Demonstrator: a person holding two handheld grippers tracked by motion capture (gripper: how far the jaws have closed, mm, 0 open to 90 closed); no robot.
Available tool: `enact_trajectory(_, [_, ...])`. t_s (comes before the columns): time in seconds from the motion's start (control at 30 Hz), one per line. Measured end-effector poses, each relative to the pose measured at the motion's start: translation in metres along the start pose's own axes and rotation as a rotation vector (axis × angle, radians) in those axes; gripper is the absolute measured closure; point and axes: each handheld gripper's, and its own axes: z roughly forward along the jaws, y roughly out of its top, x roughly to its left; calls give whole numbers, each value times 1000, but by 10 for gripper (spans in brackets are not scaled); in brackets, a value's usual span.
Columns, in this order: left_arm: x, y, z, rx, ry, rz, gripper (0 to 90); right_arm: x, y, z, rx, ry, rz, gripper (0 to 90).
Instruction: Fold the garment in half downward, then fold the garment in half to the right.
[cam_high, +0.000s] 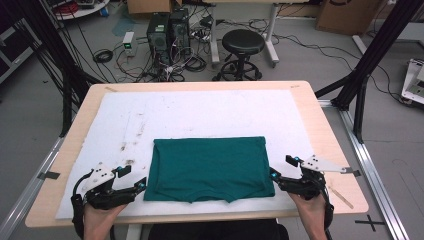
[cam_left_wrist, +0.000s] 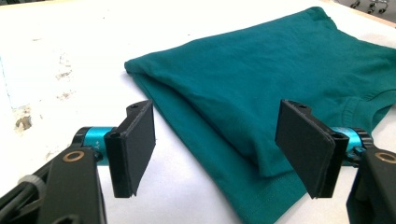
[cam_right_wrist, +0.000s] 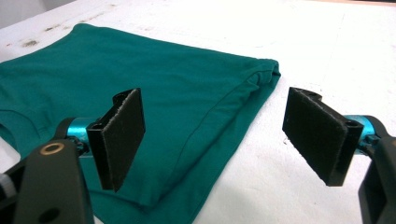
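High view: I saw the folded green T-shirt (cam_high: 210, 169) lying flat on the white mat (cam_high: 200, 112) that covered the tabletop (cam_high: 325, 135), toward the near edge, at about 6 o'clock from the mat's centre. My left hand-held gripper (cam_high: 140, 186) sat at the shirt's 8 o'clock corner, tips just beside the cloth. My right hand-held gripper (cam_high: 274, 176) sat at the 4 o'clock corner, likewise just beside the cloth. Beyond the far edge, at 12 o'clock, stood a black stool (cam_high: 243, 45) and two computer towers (cam_high: 167, 30) on the floor.

Left gripper view: the left hand-held gripper (cam_left_wrist: 224, 144) had its jaws spread wide, nothing pinched. The T-shirt (cam_left_wrist: 271, 79) ran from between the jaws toward 1 o'clock; its folded near corner lay between the pads without either pad pressing it. Stained mat (cam_left_wrist: 56, 56) lay at 10 o'clock.

Right gripper view: the right hand-held gripper (cam_right_wrist: 219, 135) also stood spread, holding nothing. The T-shirt (cam_right_wrist: 140, 79) lay toward 10 o'clock, its folded edge passing between the jaws; the right-side pad hung over bare mat (cam_right_wrist: 336, 56).
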Motion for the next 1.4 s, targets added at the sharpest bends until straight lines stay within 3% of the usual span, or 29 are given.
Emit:
enact_trajectory(0.4, [-1, -1, 2, 18, -3, 3, 287, 3, -2, 6, 33, 23, -5, 216])
enact_trajectory(0.8, [-3, -2, 4, 16, -9, 8, 288, 0, -2, 7, 35, 18, 8, 217])
enact_trajectory(0.97, [-5, -4, 7, 23, 7, 3, 288, 3, -2, 7, 39, 28, 3, 217])
enact_trajectory(1.03, [-9, -5, 9, 20, 38, 27, 296, 3, -2, 7, 38, 29, -1, 217])
enact_trajectory(1.3, [-26, -7, 32, 55, 74, 18, 298, 7, -5, 8, 56, 32, -19, 219])
enact_trajectory(1.4, [-33, -9, 41, 91, 107, 27, 298, 7, -5, 8, 58, 36, -20, 229])
